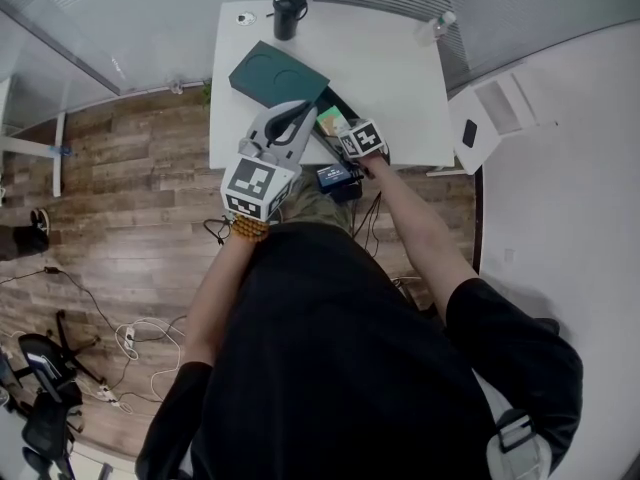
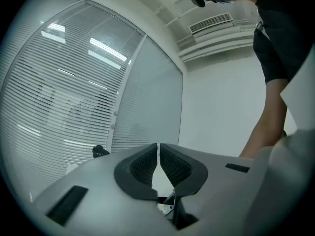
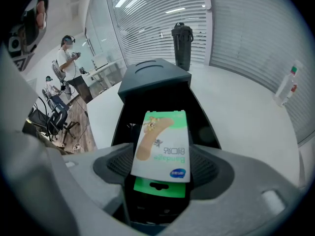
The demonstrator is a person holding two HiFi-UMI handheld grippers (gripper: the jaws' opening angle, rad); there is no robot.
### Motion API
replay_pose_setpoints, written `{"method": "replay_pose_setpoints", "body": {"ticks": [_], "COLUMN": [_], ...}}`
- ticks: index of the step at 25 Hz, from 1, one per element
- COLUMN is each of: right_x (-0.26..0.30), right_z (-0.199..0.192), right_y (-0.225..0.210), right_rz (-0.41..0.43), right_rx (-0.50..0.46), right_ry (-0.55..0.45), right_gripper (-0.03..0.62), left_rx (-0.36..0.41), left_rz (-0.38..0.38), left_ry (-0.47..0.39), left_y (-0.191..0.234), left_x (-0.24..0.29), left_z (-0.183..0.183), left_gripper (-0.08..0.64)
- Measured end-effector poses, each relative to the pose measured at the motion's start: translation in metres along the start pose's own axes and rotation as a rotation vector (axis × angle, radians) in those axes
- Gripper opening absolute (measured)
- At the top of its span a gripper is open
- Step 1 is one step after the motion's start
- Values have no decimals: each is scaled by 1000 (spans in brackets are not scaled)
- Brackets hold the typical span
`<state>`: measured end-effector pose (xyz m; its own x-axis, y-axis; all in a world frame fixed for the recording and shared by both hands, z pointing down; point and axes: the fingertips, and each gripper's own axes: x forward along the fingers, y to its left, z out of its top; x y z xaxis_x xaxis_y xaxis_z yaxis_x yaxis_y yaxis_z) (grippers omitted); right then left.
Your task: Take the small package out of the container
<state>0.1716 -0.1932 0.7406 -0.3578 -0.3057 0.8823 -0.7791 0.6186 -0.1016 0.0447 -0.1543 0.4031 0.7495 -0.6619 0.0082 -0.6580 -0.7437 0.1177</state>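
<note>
Over the open container [image 3: 126, 113], your right hand-held gripper [image 3: 162, 166] pinches the bandage package [image 3: 161, 140] lengthwise along its jaws; your left hand-held gripper [image 2: 158, 154] is pressed together.

Small green-and-white printed package [image 3: 162, 141]: smooth card or film, slight sheen. Dark lidded box container [image 3: 152, 80]: smooth, matt, plastic-looking. Right gripper [image 3: 162, 167]: matt grey plastic shell, black ribbed pads [image 3: 119, 164]. Left gripper [image 2: 158, 162]: same finish seen. White table [image 3: 236, 107]: smooth, faintly glossy. Brown plank floor [image 1: 130, 208]: wood grain seen.
</note>
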Motion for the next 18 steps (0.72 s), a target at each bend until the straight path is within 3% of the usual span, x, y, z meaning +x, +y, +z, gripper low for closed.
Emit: {"method": "replay_pose_setpoints", "body": {"ticks": [7, 18], "right_x": [-8, -21], "right_z": [-3, 4], "right_y": [0, 0], "right_rz": [-16, -40], "right_rx": [-45, -29], "right_ry": [11, -39], "right_gripper": [344, 344], "left_rx": [4, 1], "left_rz": [-3, -16], "left_ry": [-1, 1], "left_y": [1, -6], "left_x": [-3, -6], "left_z": [1, -1], "left_gripper": [25, 25]}}
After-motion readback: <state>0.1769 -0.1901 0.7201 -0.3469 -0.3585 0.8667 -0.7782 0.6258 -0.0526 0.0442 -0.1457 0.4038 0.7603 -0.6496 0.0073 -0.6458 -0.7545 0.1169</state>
